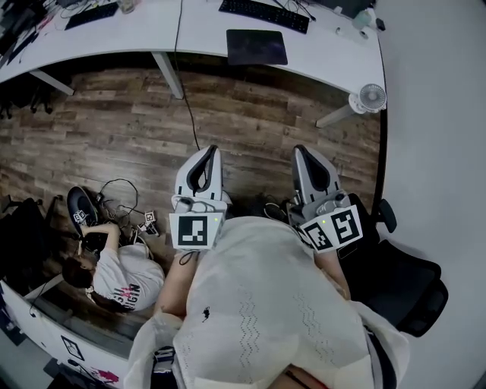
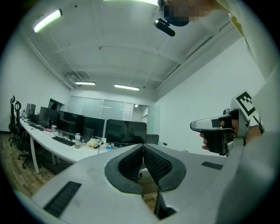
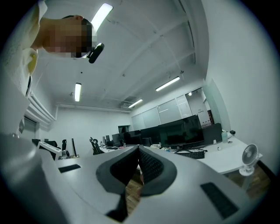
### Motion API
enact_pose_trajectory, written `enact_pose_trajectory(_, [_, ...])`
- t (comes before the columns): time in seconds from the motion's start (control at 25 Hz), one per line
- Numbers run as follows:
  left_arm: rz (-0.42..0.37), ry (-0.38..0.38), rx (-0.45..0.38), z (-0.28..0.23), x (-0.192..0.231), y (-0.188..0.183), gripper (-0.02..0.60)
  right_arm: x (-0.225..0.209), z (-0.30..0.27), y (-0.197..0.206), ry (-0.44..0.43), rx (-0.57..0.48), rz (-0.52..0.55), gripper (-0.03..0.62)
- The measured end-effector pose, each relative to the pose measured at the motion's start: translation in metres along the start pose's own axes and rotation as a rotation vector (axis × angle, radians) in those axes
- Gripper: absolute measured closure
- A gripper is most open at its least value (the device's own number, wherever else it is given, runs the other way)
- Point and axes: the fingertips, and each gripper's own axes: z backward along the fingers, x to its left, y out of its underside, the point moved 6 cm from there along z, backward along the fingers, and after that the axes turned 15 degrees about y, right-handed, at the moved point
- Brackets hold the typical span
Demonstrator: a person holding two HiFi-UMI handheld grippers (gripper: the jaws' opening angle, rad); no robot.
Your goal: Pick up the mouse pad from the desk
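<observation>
White fabric (image 1: pixel 266 304) of the wearer's top fills the bottom of my head view. Just beyond it I see the left gripper (image 1: pixel 208 150) and right gripper (image 1: pixel 301 150) side by side, each with its jaws pressed together on nothing. I find the mouse pad (image 1: pixel 257 47) flat at the desk's (image 1: pixel 334 57) near edge, toward its right end, just before a keyboard (image 1: pixel 264 15) and well apart from both grippers.

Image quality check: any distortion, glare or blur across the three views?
Head view: strong fisheye, desk edge bows, mouse pad dark but sharp. Left gripper view: black corners, ceiling light blown out. Right gripper view: same black corners, light strip clipped.
</observation>
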Motion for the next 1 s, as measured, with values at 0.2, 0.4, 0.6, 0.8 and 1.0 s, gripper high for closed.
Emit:
enact_pose_trajectory(0.2, [0.015, -0.012, 0.029, 0.009, 0.023, 0.009, 0.568, 0.014, -0.016, 0.006, 0.003, 0.014, -0.011, 0.594])
enact_pose_trajectory(0.4, [0.026, -0.023, 0.041, 0.006, 0.043, 0.013, 0.568, 0.018, -0.036, 0.009, 0.011, 0.027, 0.001, 0.594])
enact_pose_trajectory(0.6, [0.013, -0.029, 0.037, -0.005, 0.057, 0.014, 0.568, 0.014, -0.060, 0.013, 0.033, 0.041, 0.019, 0.594])
enact_pose_trajectory(0.8, [0.021, -0.057, 0.060, -0.014, 0.073, 0.019, 0.568, 0.007, -0.087, 0.013, 0.011, 0.035, -0.016, 0.594])
enact_pose_trajectory(1.0, [0.046, -0.068, 0.102, -0.039, 0.093, 0.030, 0.568, -0.008, -0.125, 0.016, -0.011, 0.043, -0.030, 0.594])
